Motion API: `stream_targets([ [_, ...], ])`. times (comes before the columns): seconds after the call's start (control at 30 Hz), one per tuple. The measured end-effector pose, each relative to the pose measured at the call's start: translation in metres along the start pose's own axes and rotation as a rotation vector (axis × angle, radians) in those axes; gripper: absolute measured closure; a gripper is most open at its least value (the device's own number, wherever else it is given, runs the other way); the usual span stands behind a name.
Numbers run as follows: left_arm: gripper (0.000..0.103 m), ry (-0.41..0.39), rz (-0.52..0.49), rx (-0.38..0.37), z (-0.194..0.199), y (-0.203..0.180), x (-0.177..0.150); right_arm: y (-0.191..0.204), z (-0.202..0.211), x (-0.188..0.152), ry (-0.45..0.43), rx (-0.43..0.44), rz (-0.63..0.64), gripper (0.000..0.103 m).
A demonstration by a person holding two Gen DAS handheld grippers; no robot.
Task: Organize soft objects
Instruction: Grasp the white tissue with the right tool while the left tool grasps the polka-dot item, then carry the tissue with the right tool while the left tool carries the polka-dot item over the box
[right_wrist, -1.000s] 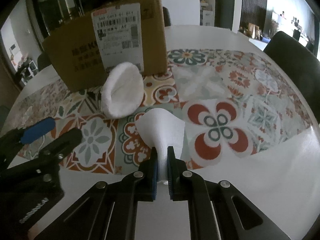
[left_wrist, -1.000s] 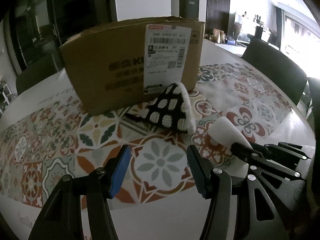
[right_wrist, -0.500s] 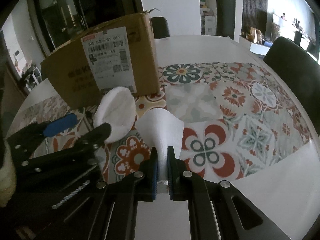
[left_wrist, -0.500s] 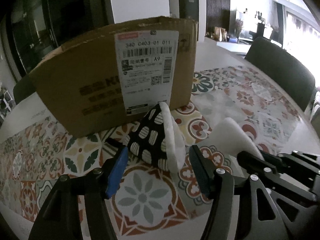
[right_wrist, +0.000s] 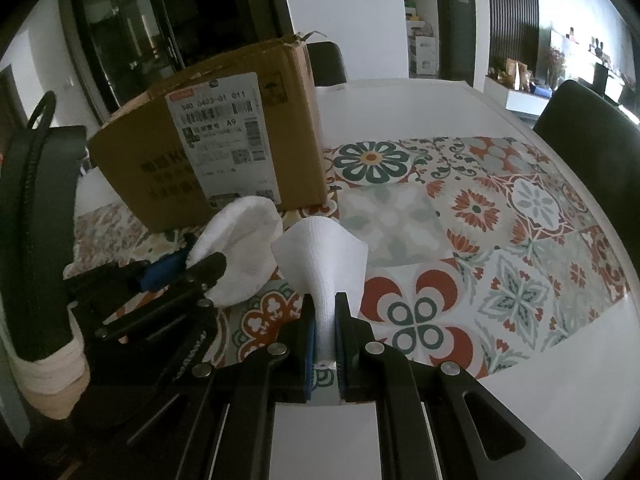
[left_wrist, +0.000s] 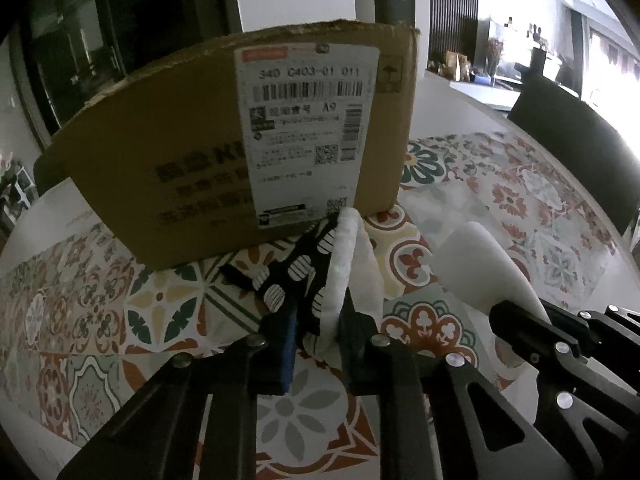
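Left claw [left_wrist: 316, 344]: we see it pinching the patterned sock [left_wrist: 316, 280] (black-and-white knit, fleecy lining).
Right claw [right_wrist: 324, 344]: pinching the white sock [right_wrist: 324, 264], ribbed.
Box [left_wrist: 200, 168]: corrugated cardboard.

The cardboard box [left_wrist: 192, 184] in the upper middle of the frame is matt brown, rough and torn along its top edge, with a smooth white paper label [left_wrist: 306, 120]. The patterned cloth [left_wrist: 304, 280] at centre is soft fabric, printed black on one face and fluffy white on the other. The white cloth [right_wrist: 324, 264] shows a fine knit weave. The table [right_wrist: 500, 216] carries a smooth, tile-printed covering. Both grippers look matt black plastic with shiny metal rivets and blue rubbery pads [left_wrist: 286, 354].
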State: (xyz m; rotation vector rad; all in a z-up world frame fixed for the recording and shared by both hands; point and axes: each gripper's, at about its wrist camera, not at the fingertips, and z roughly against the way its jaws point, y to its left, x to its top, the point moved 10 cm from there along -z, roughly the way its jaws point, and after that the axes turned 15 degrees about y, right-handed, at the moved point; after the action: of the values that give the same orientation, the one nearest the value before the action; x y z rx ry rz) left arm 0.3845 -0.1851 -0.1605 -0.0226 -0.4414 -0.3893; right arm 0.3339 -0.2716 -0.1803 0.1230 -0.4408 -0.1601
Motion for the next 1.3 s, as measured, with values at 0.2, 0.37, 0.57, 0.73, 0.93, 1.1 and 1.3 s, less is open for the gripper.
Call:
stream_targets([
  [0.2,0.087,-0.032,0.024,-0.025,0.019,0.008,-0.006,0.005,0.010,-0.001,-0.017,0.012,0.002,0.093],
  [0.37,0.087,-0.064,0.043,-0.028,0.038,0.014,-0.008,0.009,0.024,0.000,-0.037,0.021,0.001,0.093],
  [0.57,0.087,-0.104,0.082,-0.028,0.065,0.025,-0.011,0.016,0.042,0.001,-0.072,0.035,0.004,0.093],
  [0.73,0.087,-0.138,0.108,-0.030,0.087,0.035,-0.013,0.026,0.060,0.006,-0.107,0.045,0.020,0.093],
  [0.93,0.087,-0.198,0.136,-0.035,0.119,0.050,-0.010,0.040,0.081,0.015,-0.152,0.060,0.044,0.093],
  [1.1,0.087,-0.244,0.146,-0.022,0.142,0.062,-0.002,0.055,0.098,0.023,-0.194,0.066,0.074,0.093],
  [1.3,0.087,-0.299,0.154,-0.010,0.164,0.075,0.011,0.069,0.117,0.041,-0.247,0.075,0.107,0.093],
])
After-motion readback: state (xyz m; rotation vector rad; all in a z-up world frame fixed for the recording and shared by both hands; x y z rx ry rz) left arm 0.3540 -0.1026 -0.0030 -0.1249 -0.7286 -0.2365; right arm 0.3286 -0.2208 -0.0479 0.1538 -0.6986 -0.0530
